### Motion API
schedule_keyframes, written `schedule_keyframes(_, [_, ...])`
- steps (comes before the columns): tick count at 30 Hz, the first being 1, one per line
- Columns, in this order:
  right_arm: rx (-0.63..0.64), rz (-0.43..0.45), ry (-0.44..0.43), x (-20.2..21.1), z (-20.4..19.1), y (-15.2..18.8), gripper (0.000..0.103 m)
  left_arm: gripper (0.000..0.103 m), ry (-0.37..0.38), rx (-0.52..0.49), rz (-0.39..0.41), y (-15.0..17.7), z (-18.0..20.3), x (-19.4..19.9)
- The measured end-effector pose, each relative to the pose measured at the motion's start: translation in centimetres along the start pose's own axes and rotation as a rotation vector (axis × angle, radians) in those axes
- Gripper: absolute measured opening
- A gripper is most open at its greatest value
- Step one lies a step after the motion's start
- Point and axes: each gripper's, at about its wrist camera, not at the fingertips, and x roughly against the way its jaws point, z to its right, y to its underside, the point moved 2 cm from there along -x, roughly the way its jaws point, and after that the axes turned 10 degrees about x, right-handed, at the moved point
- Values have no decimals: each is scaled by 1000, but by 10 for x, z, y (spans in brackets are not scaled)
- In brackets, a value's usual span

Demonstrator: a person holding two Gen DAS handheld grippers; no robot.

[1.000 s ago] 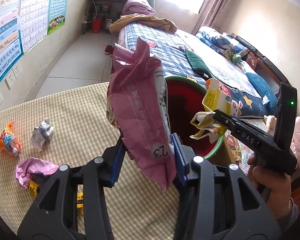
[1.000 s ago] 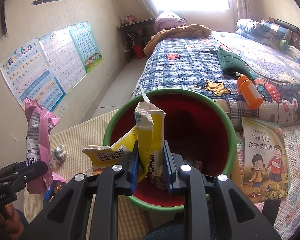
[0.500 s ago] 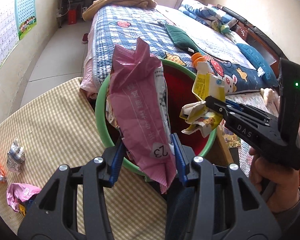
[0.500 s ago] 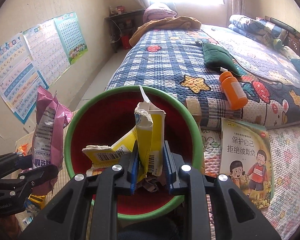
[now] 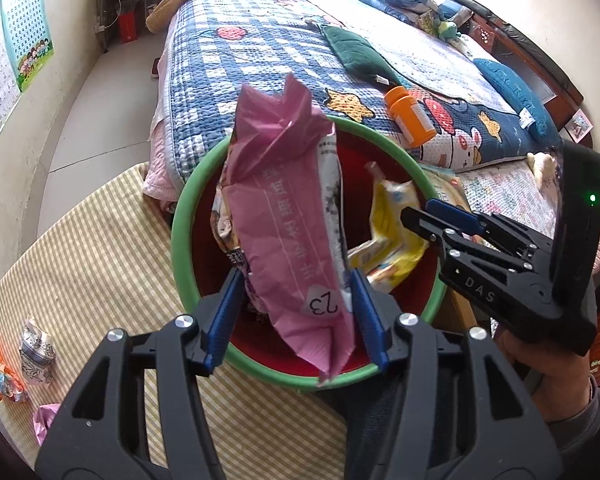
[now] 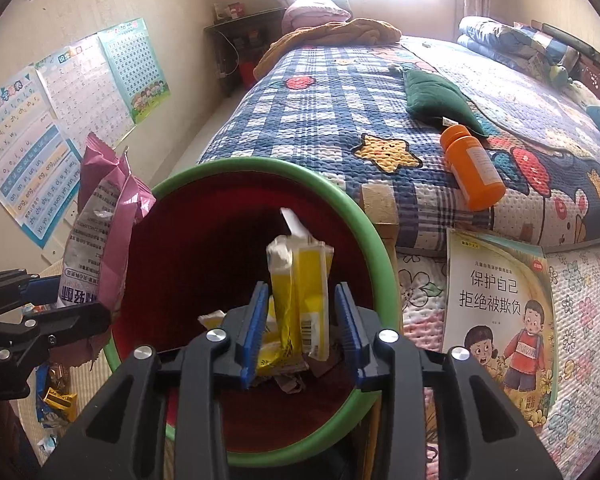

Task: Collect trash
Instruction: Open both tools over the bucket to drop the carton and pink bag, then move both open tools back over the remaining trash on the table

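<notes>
Both tongs have just been opening over the green-rimmed bin (image 5: 182, 216). The left tongs (image 5: 296, 316) stand parted, the pink wrapper (image 5: 288, 216) loose between the pads, above the bin. The right tongs (image 6: 302, 330) gape too, the yellow carton (image 6: 300, 276) free between them inside the bin. Only the left view shows crumpled wrappers (image 5: 36, 350) on the desk (image 5: 80, 264); only the right view shows the book (image 6: 500, 300) by the bed (image 6: 340, 104).

Glossy pink plastic wrapper (image 5: 292, 232), smooth plastic bin (image 5: 180, 248), quilted cloth bedspread (image 5: 236, 64)
</notes>
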Motion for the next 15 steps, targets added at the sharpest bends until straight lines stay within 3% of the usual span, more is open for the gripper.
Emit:
schedule_keyframes(1, [4,5,4,1,0,-1,45,60,-5,4,4,0,-1,1])
schedule_keyframes(3, [5,16,10,6,2,-4,60,81,-18,12,23,0,-5,7])
schedule_keyframes(8, [1,47,33,27,3,-8,90,93,-49,32,74,7,-22,34])
schedule_keyframes(15, [77,51,8,53,-39,-5,96,97,-72,85,149,29,-59,92])
